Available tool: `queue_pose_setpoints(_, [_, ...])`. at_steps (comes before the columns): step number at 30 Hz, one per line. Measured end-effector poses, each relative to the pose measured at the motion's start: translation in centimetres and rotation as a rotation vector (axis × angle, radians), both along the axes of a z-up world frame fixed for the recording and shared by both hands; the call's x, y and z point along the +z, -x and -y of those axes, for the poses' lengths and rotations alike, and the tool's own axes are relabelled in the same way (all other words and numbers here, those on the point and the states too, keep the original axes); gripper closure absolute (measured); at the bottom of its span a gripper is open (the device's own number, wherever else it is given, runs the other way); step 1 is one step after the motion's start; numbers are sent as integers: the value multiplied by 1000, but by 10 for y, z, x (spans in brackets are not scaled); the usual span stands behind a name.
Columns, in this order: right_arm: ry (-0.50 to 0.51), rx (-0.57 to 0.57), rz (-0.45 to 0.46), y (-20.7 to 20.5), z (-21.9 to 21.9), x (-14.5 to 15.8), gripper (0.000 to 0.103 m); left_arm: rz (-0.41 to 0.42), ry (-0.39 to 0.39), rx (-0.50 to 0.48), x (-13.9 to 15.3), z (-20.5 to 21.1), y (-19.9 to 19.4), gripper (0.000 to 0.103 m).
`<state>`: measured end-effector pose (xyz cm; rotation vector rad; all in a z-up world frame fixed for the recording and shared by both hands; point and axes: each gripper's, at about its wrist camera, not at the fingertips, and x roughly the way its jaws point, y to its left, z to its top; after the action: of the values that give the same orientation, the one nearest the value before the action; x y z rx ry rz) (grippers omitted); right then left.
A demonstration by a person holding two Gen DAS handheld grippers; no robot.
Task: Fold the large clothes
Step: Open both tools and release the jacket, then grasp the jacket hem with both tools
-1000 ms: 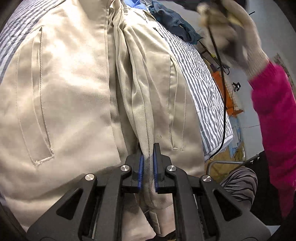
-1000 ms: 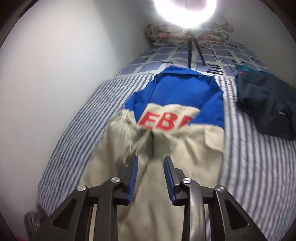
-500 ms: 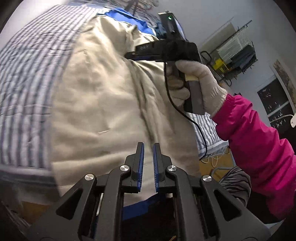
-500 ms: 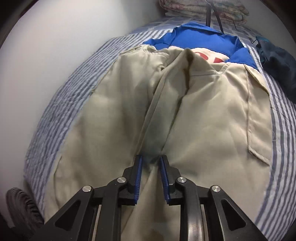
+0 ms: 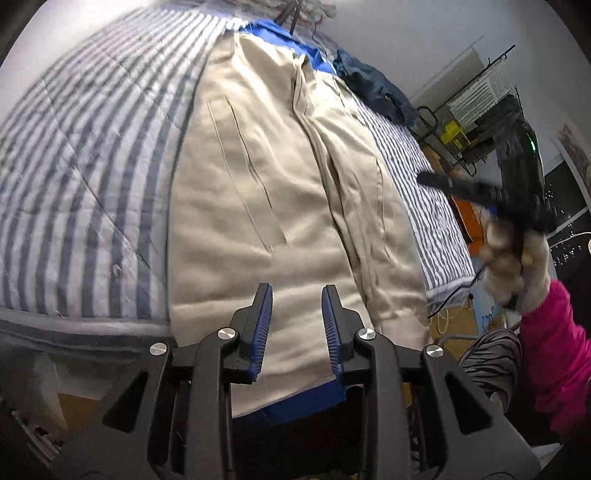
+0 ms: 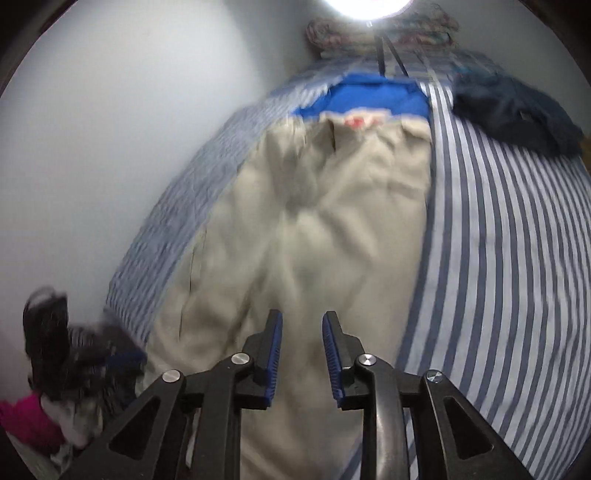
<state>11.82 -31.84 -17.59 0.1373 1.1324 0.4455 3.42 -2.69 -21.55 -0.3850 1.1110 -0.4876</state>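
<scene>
A beige jacket (image 5: 258,184) with a blue yoke lies front up along the striped bed; the right wrist view shows the jacket (image 6: 314,240) blurred. My left gripper (image 5: 297,291) hovers over the hem, its jaws opening with nothing between them. My right gripper (image 6: 302,317) hangs above the lower half of the jacket, jaws opening a little and holding nothing. In the left wrist view the right gripper (image 5: 436,181) is off the bed's right side, held by a gloved hand (image 5: 517,266) with a pink sleeve.
The striped bed cover (image 5: 74,166) extends left of the jacket. A dark blue garment (image 5: 376,88) lies at the far right of the bed. A white wall (image 6: 92,110) borders the bed's left side. A ring light (image 6: 369,5) glares at the head. Shelving (image 5: 480,110) stands beyond the bed.
My left gripper let go of the jacket's front fold, backed toward the hem and parted its jaws. My right gripper left the jacket's middle and swung off to the right.
</scene>
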Motion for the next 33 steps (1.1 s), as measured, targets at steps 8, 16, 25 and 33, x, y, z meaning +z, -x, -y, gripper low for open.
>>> queue_pose_setpoints(8, [106,15,-110,43,-11,-66,78,-18,-92,-80,-28,17,8,74])
queue_pose_setpoints(16, [6,-53,-123,95,29,-29,39,-31,-74,-59,-10,-6,24,60])
queue_pose_setpoints(25, [-167,-122,-326,125,50,-82,40,-210,48,76,-32,-57,14,42])
queue_pose_setpoints(33, [-316,-86,-391,118,44,-106,41,-355,186,60,-67,-54,8,42])
